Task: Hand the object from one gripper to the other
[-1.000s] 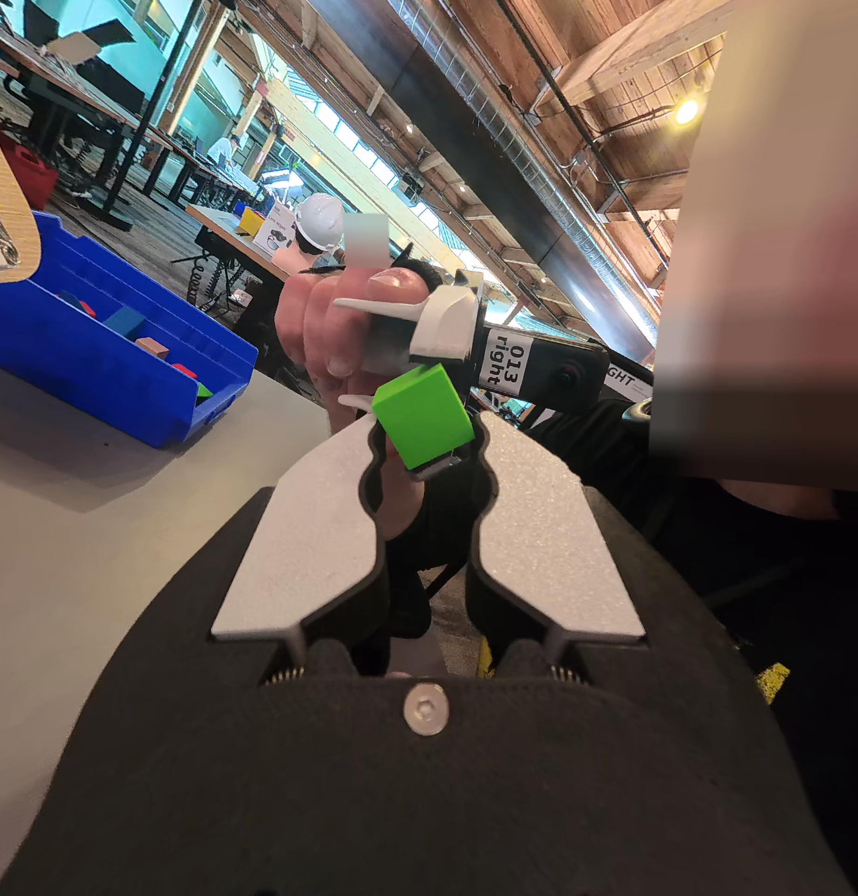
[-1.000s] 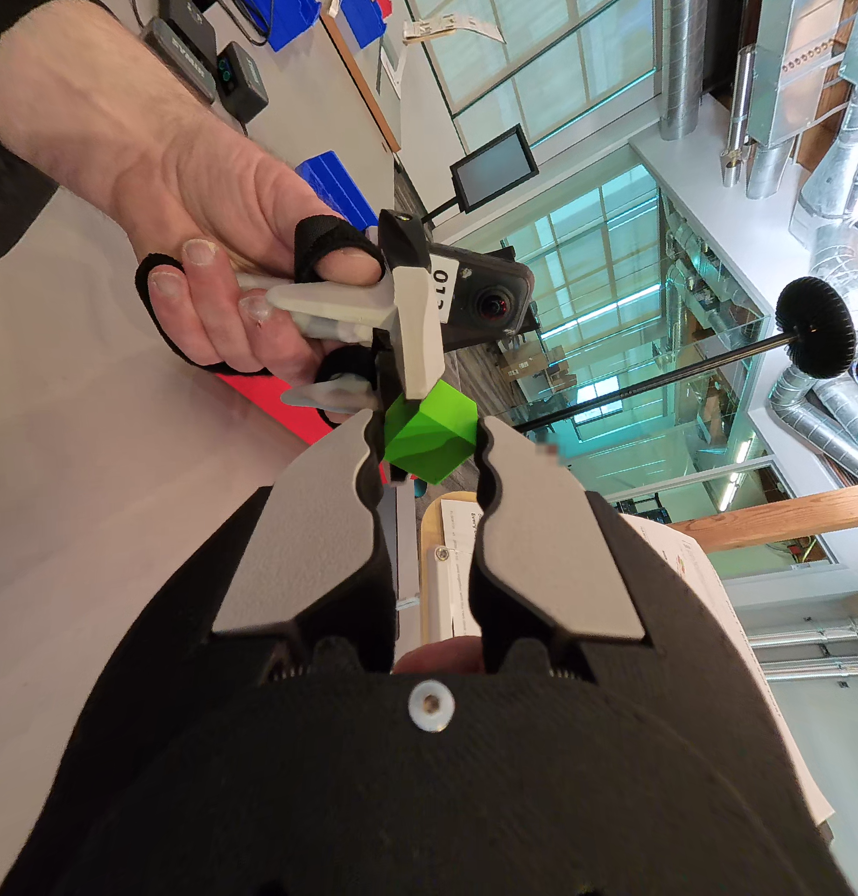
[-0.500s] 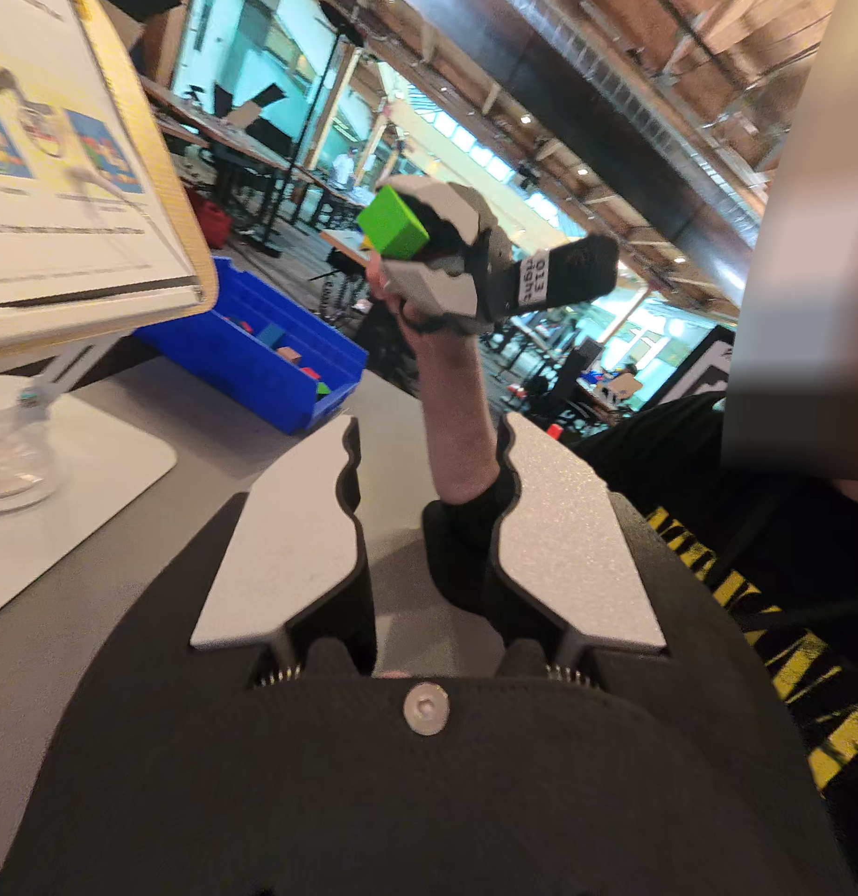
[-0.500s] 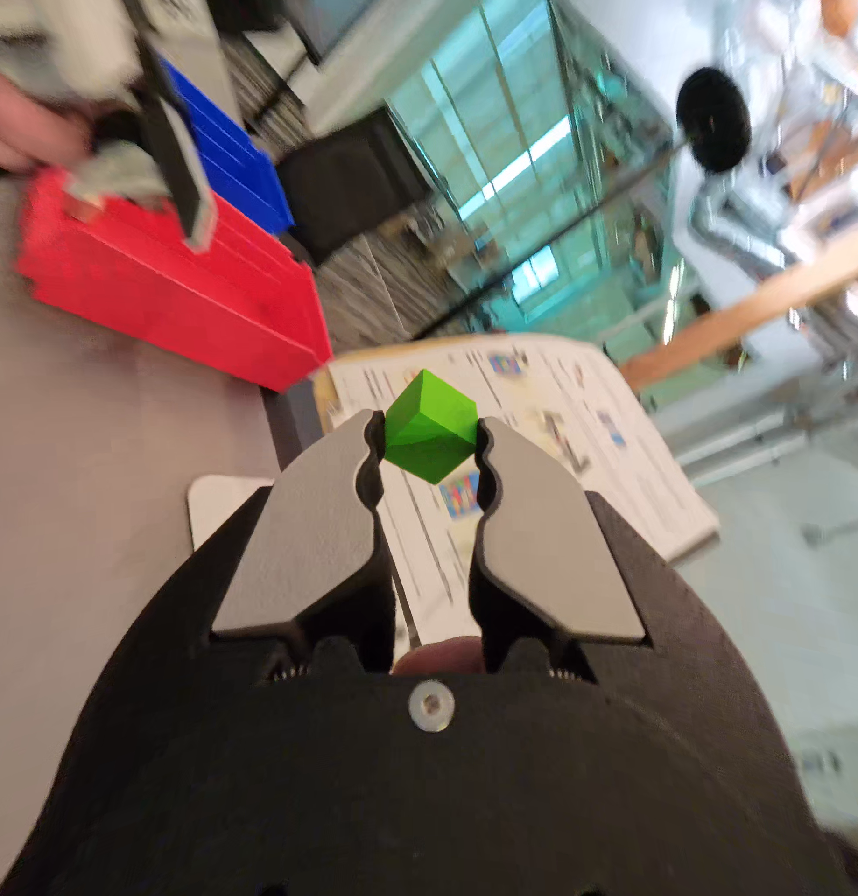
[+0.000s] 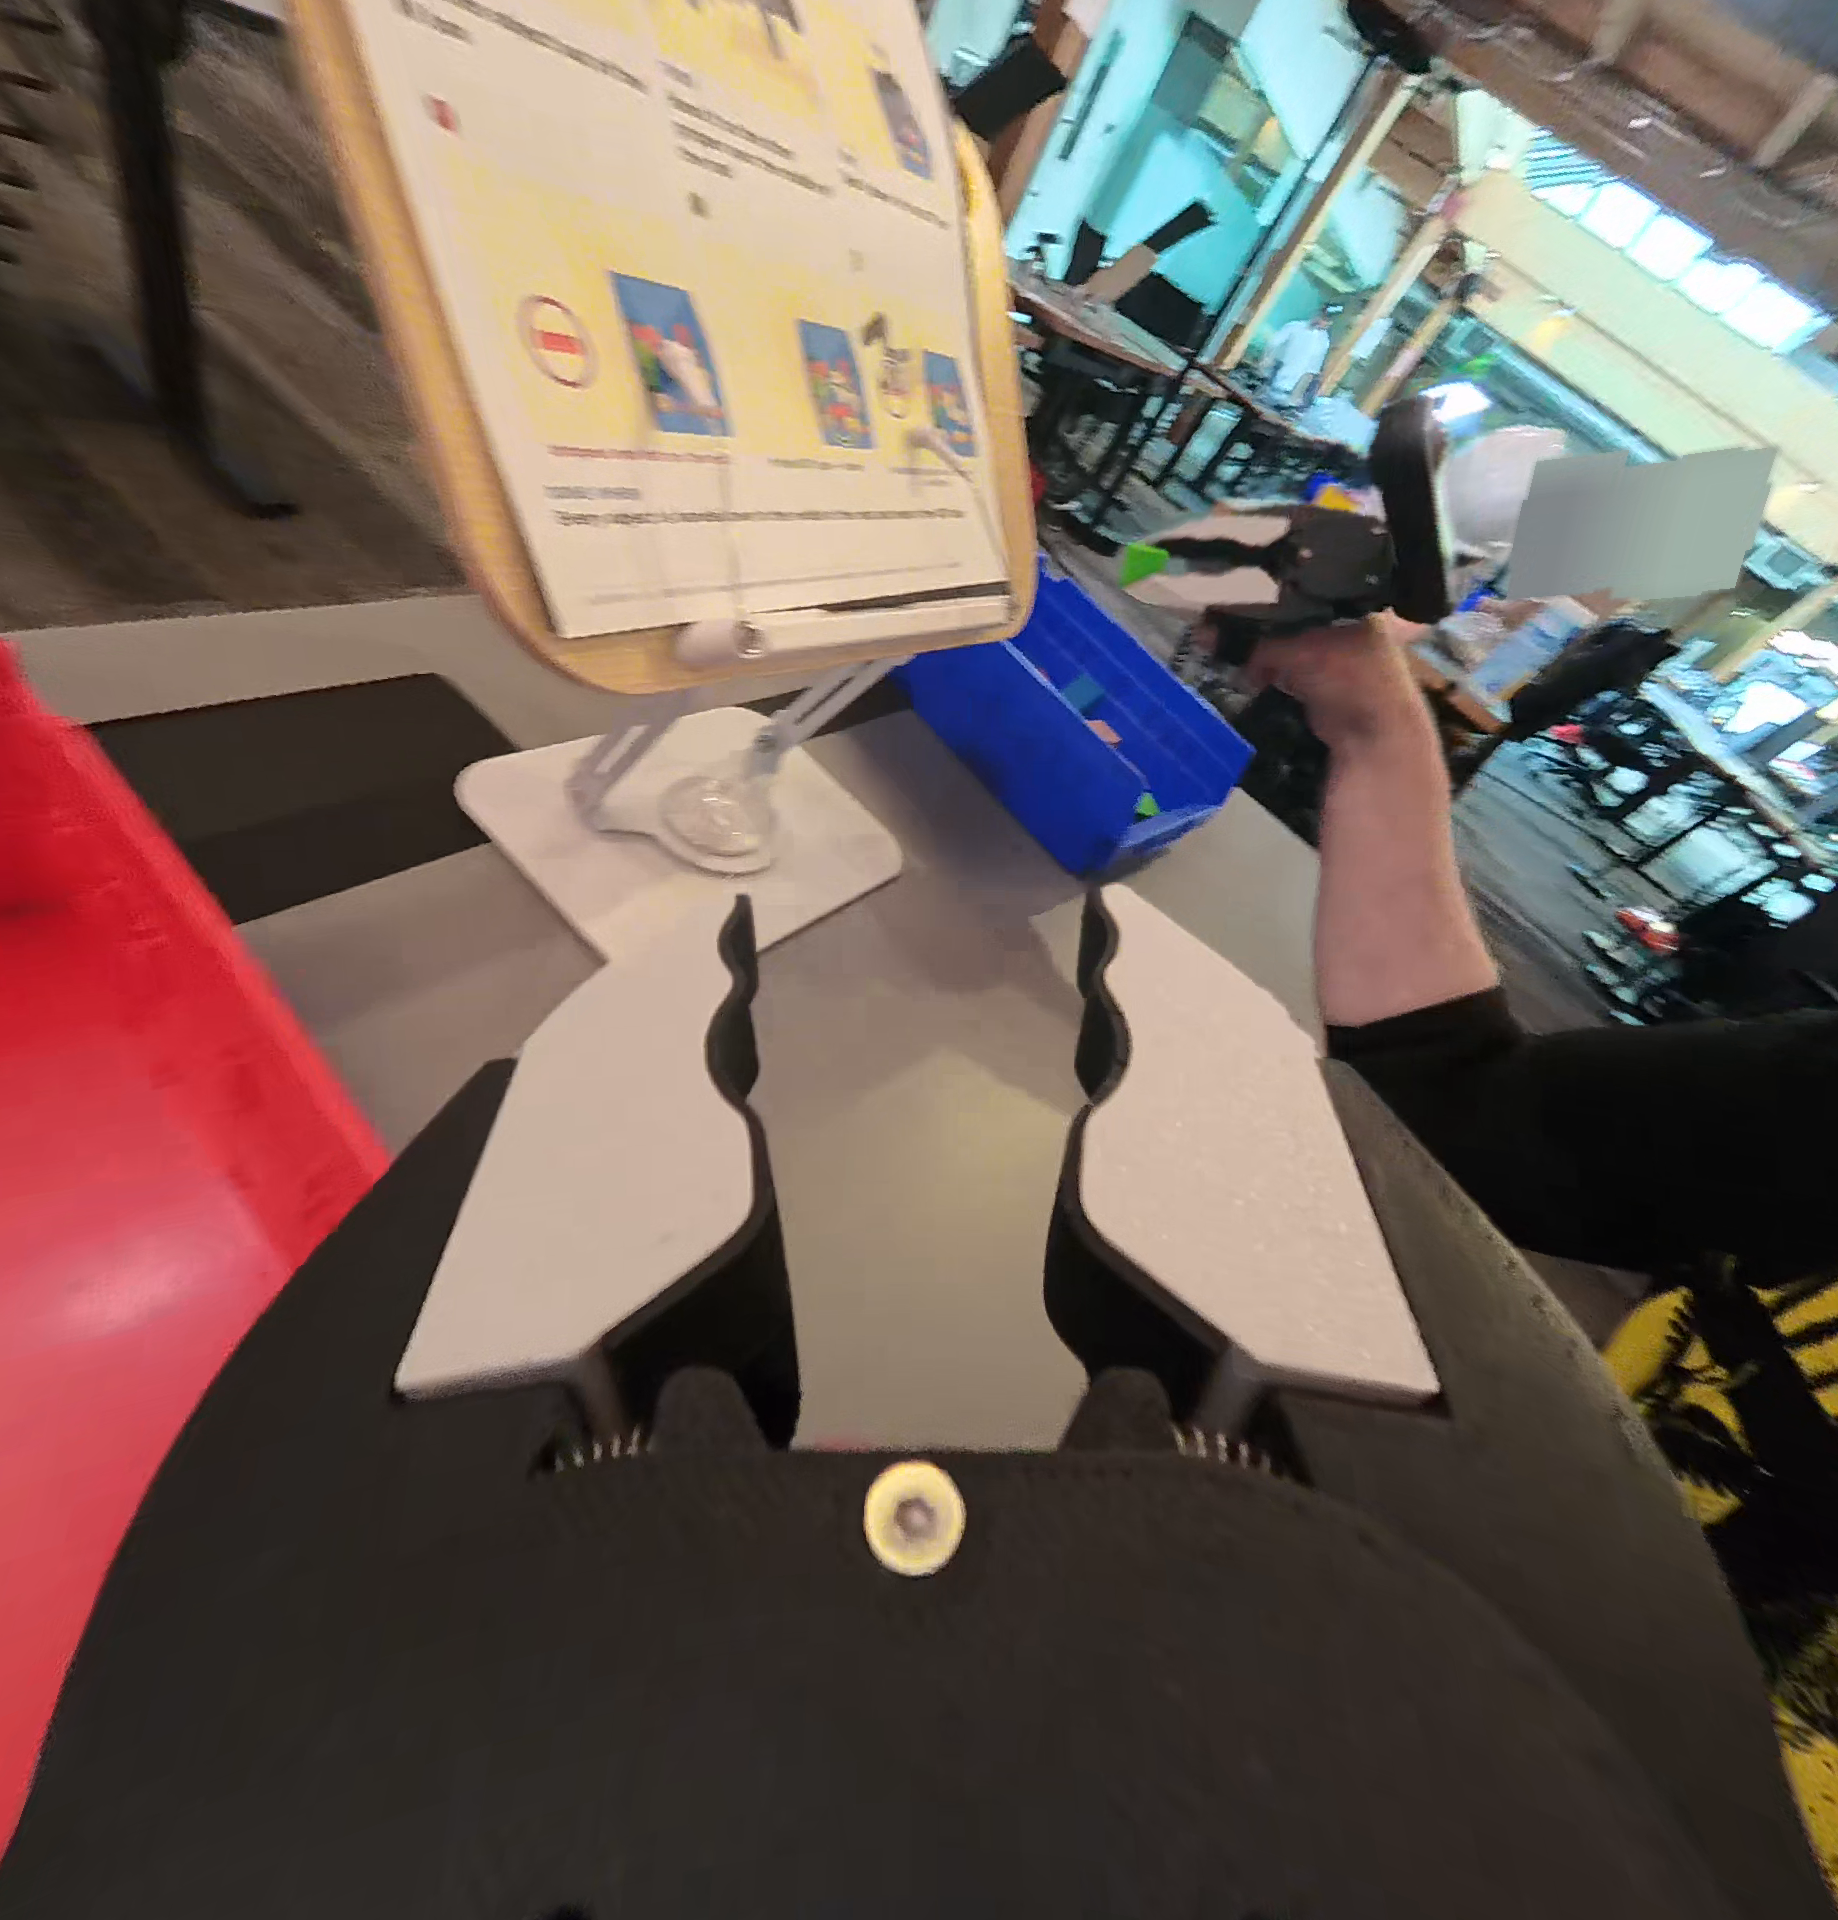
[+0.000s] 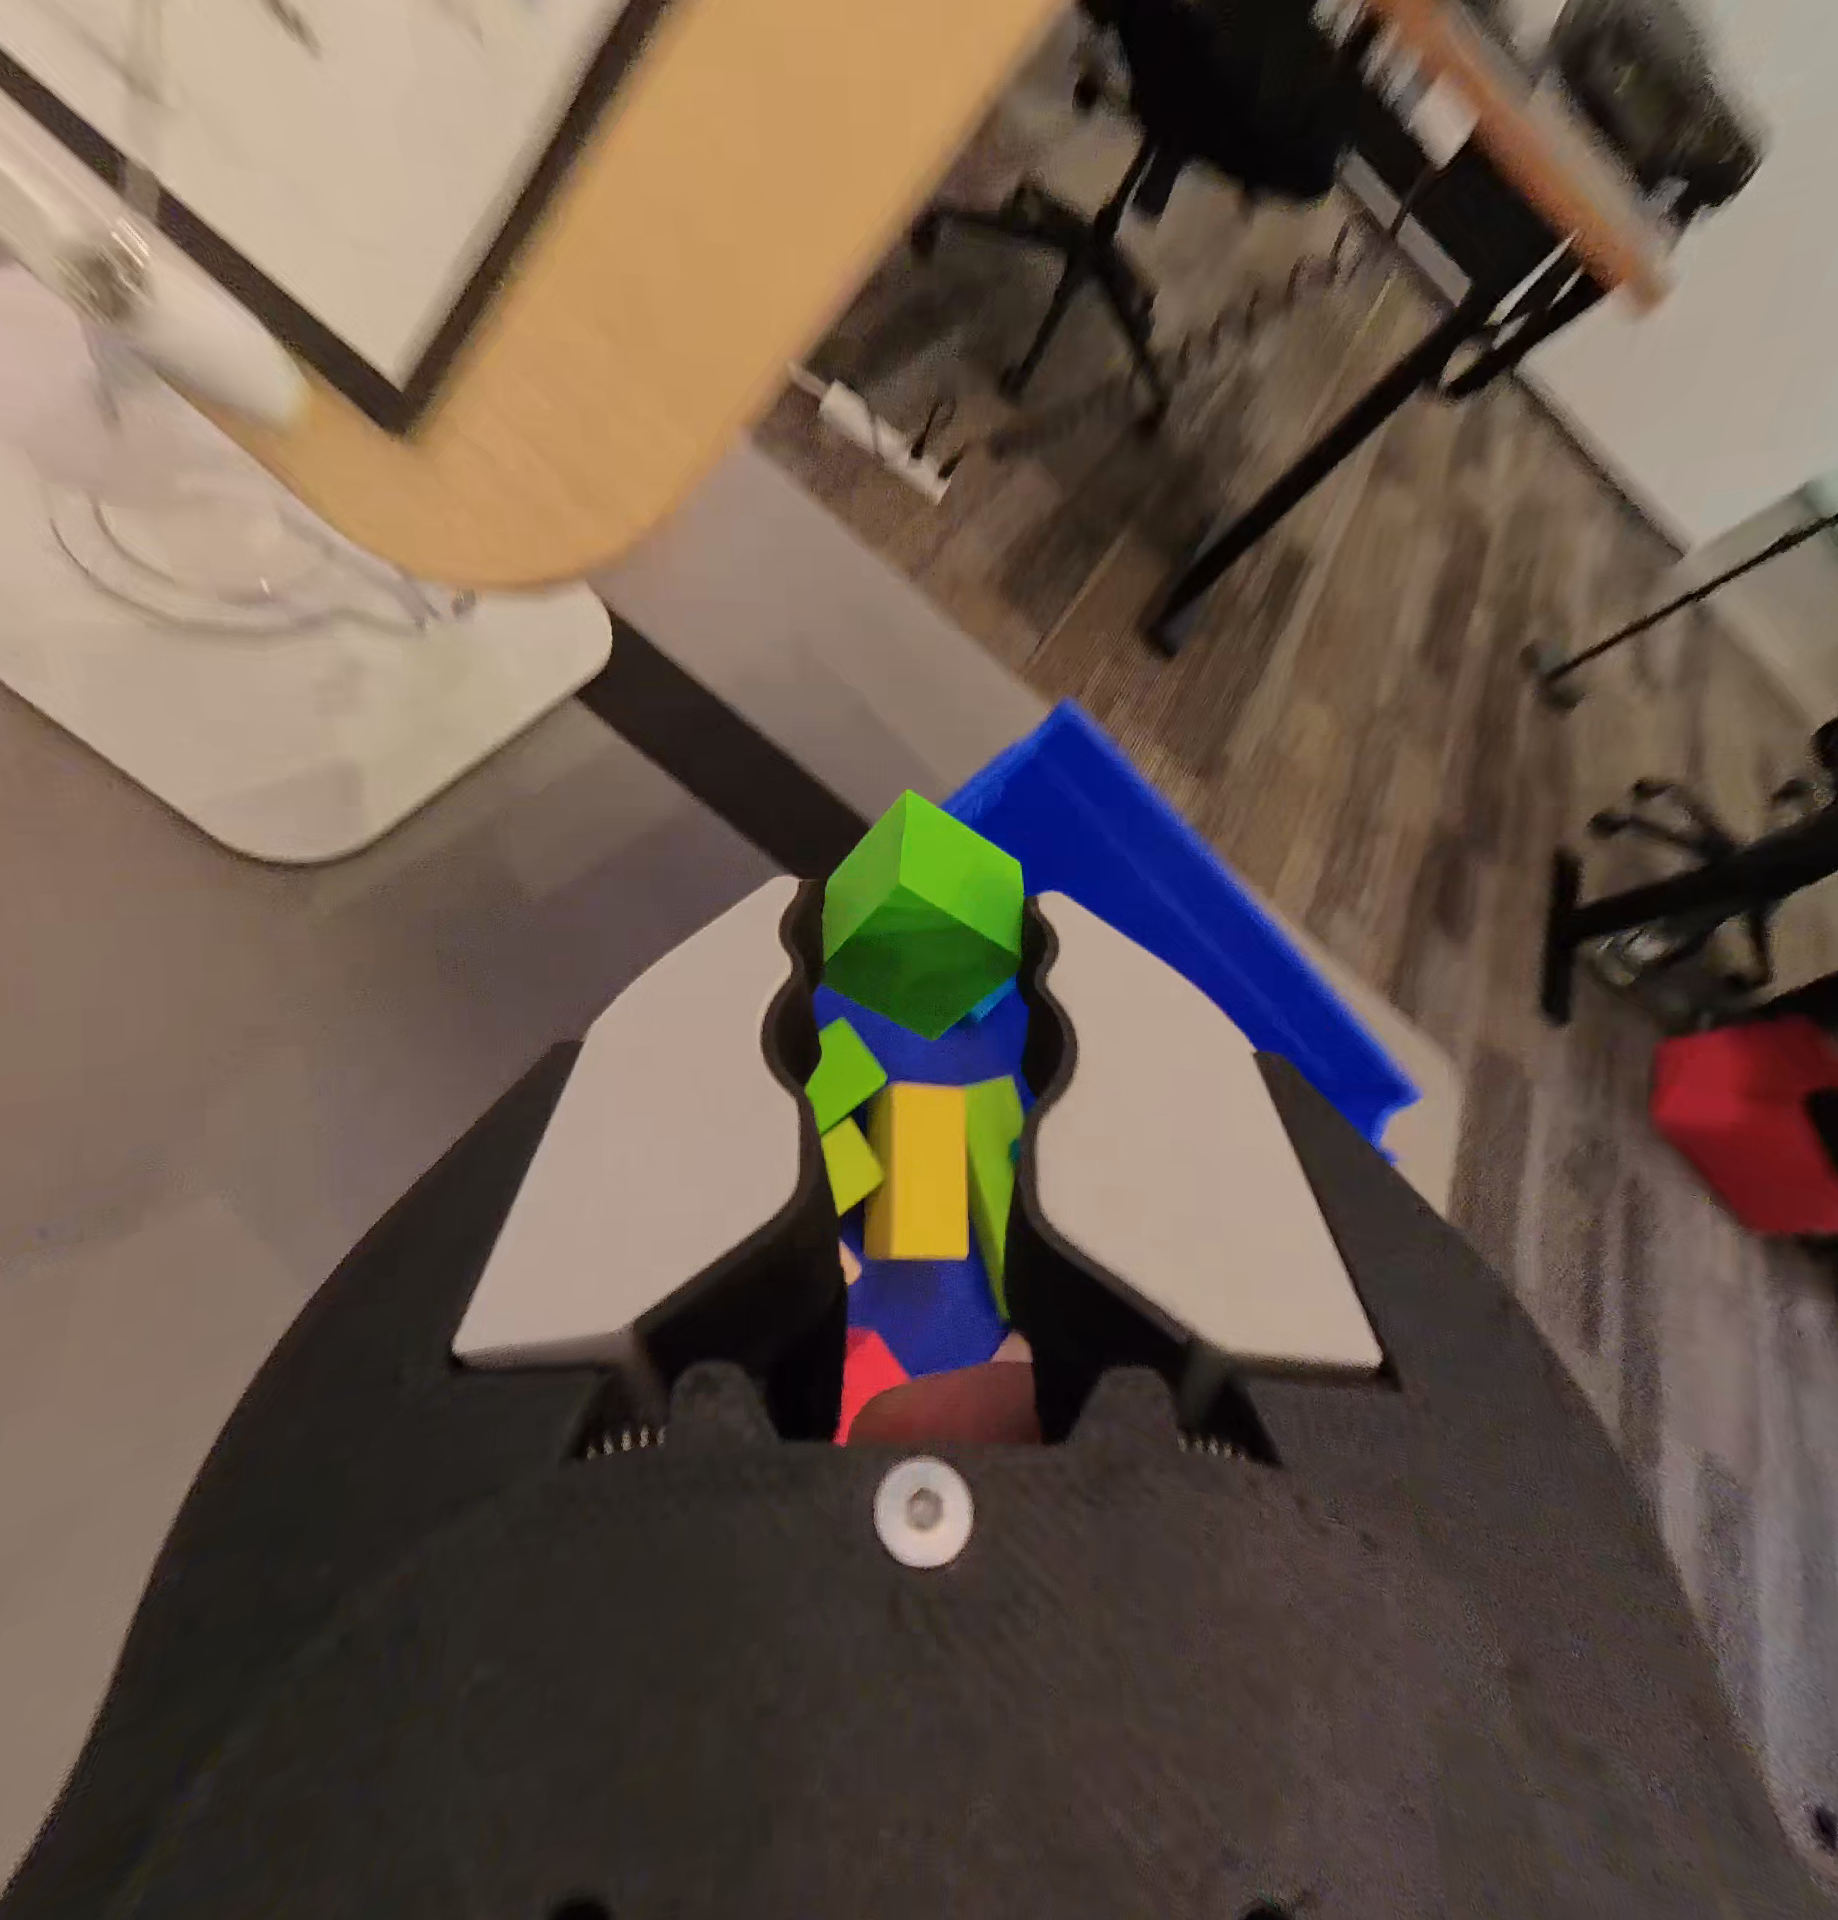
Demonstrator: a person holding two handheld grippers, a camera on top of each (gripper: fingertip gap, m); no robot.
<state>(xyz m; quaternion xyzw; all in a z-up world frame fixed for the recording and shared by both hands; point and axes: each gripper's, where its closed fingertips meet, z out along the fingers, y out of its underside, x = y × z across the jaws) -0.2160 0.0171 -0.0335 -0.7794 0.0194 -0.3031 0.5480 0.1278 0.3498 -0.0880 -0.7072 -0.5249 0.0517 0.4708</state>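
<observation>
Workshop hall with timber ceiling and long benches lay behind a grey tabletop (image 5: 936,1018).

Item 1: left gripper (image 5: 920,935), one. Jaws stood wide apart with nothing between them, only bare tabletop showing through; judged free because its part in the hand-over was done.

Item 2: right gripper (image 6: 923,914), one. Both pads pressed on a green cube (image 6: 920,914), held corner-down at the fingertips, directly above a blue bin (image 6: 1185,894); judged poised there for a drop. In the left wrist view it appeared at 2 o'clock, raised in a hand (image 5: 1320,665).

Item 3: blue bin, one, at 1 o'clock in the left wrist view, holding loose blocks: one yellow block (image 6: 920,1174) and at least three green pieces counted, others partly hidden.

Item 4: red bins, two: one (image 5: 115,1091) at 9 o'clock in the left view, one (image 6: 1756,1132) on the floor at 3 o'clock in the right view.

Item 5: instruction sheet on a wooden board (image 5: 686,312) with white stand, one, tilted for reading, at 11 o'clock.
</observation>
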